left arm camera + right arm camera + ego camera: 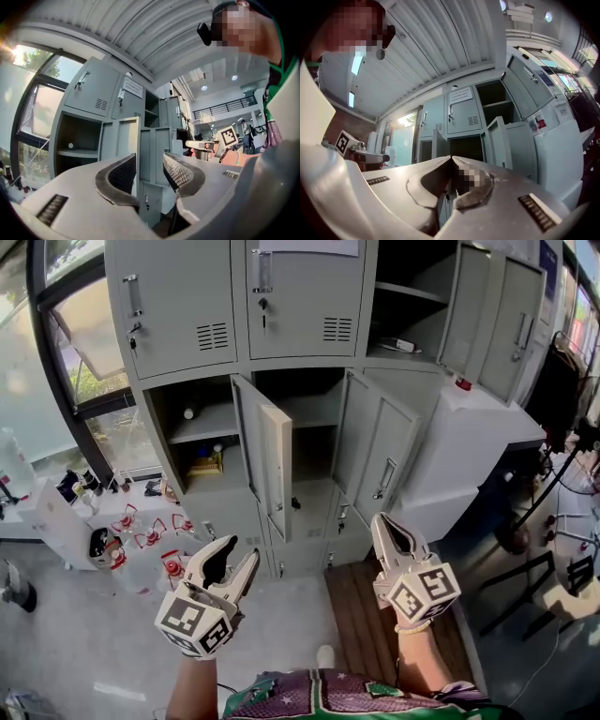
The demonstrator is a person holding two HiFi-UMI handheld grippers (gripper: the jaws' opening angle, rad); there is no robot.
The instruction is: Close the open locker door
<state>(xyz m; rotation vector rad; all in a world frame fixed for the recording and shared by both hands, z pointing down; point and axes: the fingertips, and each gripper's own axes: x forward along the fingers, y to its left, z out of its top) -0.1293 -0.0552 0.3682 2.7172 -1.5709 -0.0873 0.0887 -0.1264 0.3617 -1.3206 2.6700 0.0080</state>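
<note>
I am holding my white left gripper (241,550) low in front of my patterned jersey (328,697). Its two dark-padded fingers (123,174) are standing wide apart, gripping nothing, and only the lockers are showing through the gap. I am holding my white right gripper (382,521) beside it, well apart from it. Its fingers are pressed together at the tips and are also carrying nothing. Both grippers are pointing roughly level towards the lockers, and neither is touching them.

Beyond my right gripper, a strip of brown wooden flooring (361,610) is running up to the foot of the tall grey metal locker bank (305,296). To the left, a cluster of clear bottles with red caps (141,532) is sitting on the pale floor.

In the middle row of the bank, two doors are standing open. The open grey metal locker door (265,454) is sticking out towards me, edge on, between the left compartment and the dark centre compartment. That left compartment is holding a shelf with a small yellow box (204,463) under it. The second open grey door with a vertical handle (377,444) is hanging out on the right of the centre compartment.

Further right, a white boxy cabinet (478,442) is standing against the bank. Above it, the upper right grey doors (495,310) are also swung open.
</note>
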